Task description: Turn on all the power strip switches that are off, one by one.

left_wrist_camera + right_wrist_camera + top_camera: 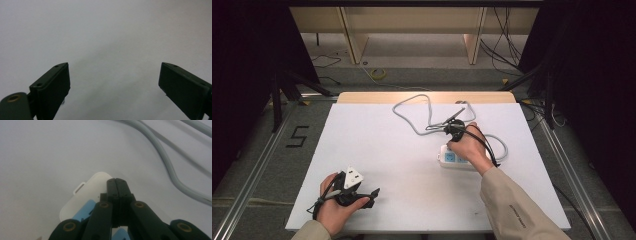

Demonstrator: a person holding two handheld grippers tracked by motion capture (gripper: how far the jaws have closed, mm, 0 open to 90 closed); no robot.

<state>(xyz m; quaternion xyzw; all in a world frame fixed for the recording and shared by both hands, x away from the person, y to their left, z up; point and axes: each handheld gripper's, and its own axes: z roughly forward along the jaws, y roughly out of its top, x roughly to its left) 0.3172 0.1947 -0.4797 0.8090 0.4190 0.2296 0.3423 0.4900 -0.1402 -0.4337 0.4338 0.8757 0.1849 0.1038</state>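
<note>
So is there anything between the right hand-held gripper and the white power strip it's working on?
Nothing visible does. The right hand-held gripper, jaws shut, sits directly over the power strip near its end. The grey cable curves past on the table beside it, clear of the jaws.

the bench (377, 145) was lit evenly from above in the high view, its white top bright without glare, while both side margins were lost in near black. only short, soft shadows were cast beside the hands. the high view was slightly soft and grainy. in the left gripper view a faint diffuse shadow was spread between the jaws, which were rendered dark and blurred. in the right gripper view the nearest parts were out of focus.
</note>
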